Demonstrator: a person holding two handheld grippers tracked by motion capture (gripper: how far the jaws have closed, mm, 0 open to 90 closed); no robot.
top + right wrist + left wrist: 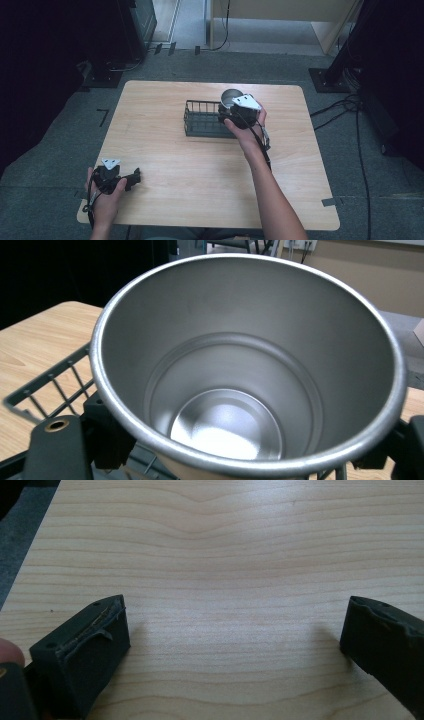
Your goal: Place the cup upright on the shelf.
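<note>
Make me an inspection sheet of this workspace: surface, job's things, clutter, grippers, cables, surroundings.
Surface: light wooden table, bare wood around the work.
Job's things: steel cup, empty; black wire basket under and beside it.
Clutter: nothing seen.
Grippers: right hand-held gripper shut on the steel cup at the basket's right end; left hand-held gripper open over bare wood.
Cables: floor cables right of the table.
Surroundings: grey carpet, dark stands.

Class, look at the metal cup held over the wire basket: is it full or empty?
Empty. The right gripper view looks straight into the metal cup, held by the right gripper, and shows its bare shiny bottom, nothing inside.
</note>
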